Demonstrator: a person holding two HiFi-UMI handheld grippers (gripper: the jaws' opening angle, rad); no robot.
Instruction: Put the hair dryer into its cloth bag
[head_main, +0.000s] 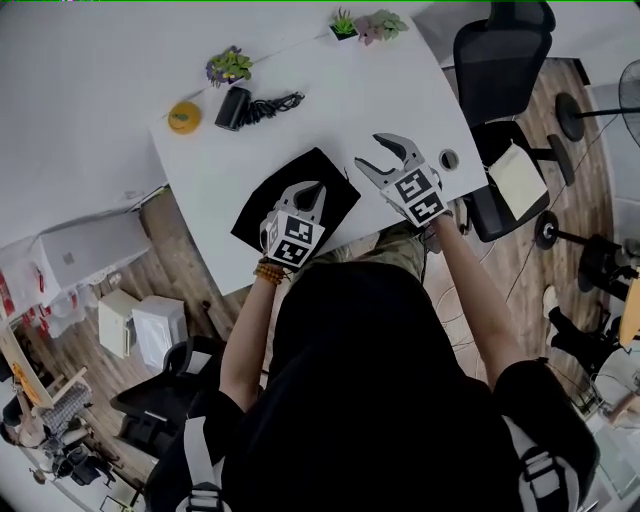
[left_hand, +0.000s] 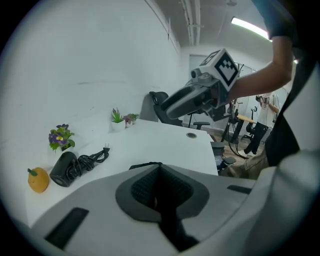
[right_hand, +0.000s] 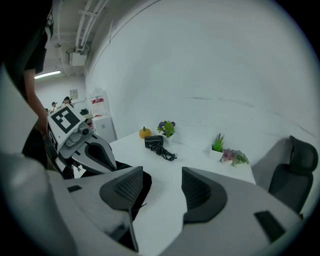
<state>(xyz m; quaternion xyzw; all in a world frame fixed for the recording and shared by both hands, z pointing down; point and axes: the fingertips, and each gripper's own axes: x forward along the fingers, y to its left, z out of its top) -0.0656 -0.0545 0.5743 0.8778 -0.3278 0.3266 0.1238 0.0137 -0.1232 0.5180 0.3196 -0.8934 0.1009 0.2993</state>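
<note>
Left tongs (head_main: 315, 190) are pressed together over the flat, limp black cloth bag (head_main: 310, 168). Right tongs (head_main: 368, 152) stand apart and empty above the smooth white counter (head_main: 400, 90). Well apart from the bag lies the black hair dryer (head_main: 235, 107) with its coiled cord, beside a round orange fruit (head_main: 184, 116).

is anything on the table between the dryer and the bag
Nothing visible. Only bare table lies between the dryer and the bag; the cord and the orange sit beside the dryer, off that path.
</note>
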